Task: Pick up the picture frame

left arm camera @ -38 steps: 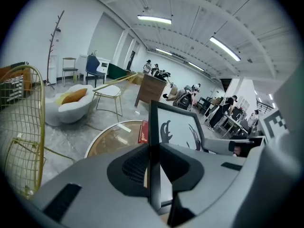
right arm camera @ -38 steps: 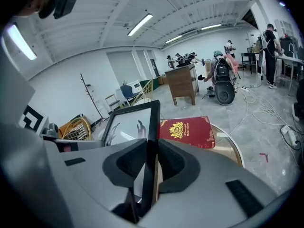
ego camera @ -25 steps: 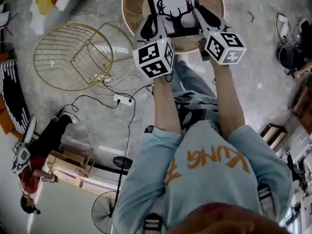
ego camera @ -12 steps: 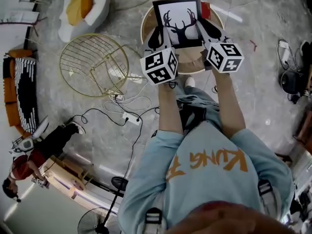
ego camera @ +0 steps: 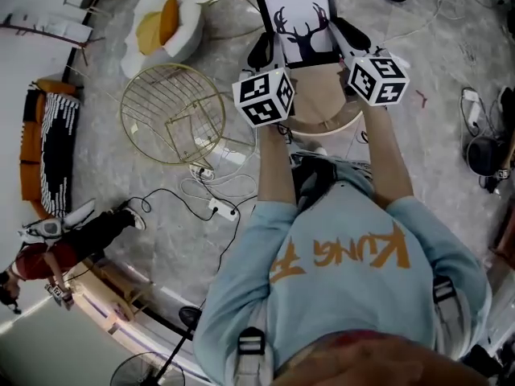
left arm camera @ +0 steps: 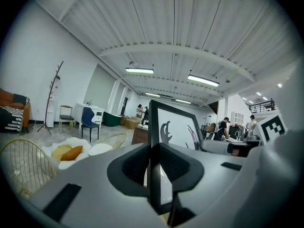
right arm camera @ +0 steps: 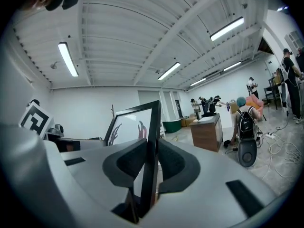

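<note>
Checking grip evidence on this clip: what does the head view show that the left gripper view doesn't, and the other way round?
Head view only: the round wooden table below the picture frame, the whole antler print, and the person's arms reaching out to both side edges.

Left gripper view only: the left gripper with its jaws closed on the frame's black edge, plus ceiling lights and a coat stand.

Both: the frame, the gold wire chair and the white seat with an orange cushion.
</note>
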Demonstrator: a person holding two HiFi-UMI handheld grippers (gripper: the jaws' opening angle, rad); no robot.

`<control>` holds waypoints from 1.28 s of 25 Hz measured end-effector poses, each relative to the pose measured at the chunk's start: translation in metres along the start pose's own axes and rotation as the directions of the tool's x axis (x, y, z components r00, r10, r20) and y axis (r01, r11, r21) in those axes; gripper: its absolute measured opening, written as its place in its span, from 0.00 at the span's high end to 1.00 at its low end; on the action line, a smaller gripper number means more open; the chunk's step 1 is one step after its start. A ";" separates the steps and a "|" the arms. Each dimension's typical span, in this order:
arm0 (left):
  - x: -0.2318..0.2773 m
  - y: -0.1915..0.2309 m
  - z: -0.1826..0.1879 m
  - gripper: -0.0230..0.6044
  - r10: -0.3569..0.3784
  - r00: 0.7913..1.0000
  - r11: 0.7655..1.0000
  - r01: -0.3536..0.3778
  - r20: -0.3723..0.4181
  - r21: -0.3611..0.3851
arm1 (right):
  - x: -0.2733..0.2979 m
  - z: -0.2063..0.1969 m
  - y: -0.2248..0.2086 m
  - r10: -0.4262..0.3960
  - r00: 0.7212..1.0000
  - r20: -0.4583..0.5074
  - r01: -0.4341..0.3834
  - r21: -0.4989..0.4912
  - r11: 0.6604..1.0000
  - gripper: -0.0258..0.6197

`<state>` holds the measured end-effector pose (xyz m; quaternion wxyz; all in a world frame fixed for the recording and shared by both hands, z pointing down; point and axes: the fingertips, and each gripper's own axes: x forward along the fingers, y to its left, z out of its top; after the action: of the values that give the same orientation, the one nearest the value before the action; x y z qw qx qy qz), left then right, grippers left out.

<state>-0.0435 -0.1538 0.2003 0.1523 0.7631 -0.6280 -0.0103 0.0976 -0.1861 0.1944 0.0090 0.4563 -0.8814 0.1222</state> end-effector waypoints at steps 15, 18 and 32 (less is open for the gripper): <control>-0.005 -0.017 0.065 0.83 -0.034 0.992 0.998 0.026 0.119 0.065 | 0.000 0.071 0.009 0.043 0.991 0.126 -0.032 -0.089 0.995 0.85; -0.008 -0.018 0.066 0.83 -0.042 0.992 0.997 0.034 0.120 0.073 | -0.003 0.071 0.011 0.041 0.991 0.129 -0.029 -0.089 0.996 0.85; -0.008 -0.027 0.075 0.83 -0.075 0.988 0.993 0.062 0.138 0.099 | -0.012 0.081 0.009 0.037 0.986 0.162 -0.020 -0.105 0.994 0.85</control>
<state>-0.0348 -0.1578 0.1208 0.0709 0.7879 -0.6104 -0.0398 0.1052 -0.1900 0.1125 -0.0417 0.4512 -0.8906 0.0387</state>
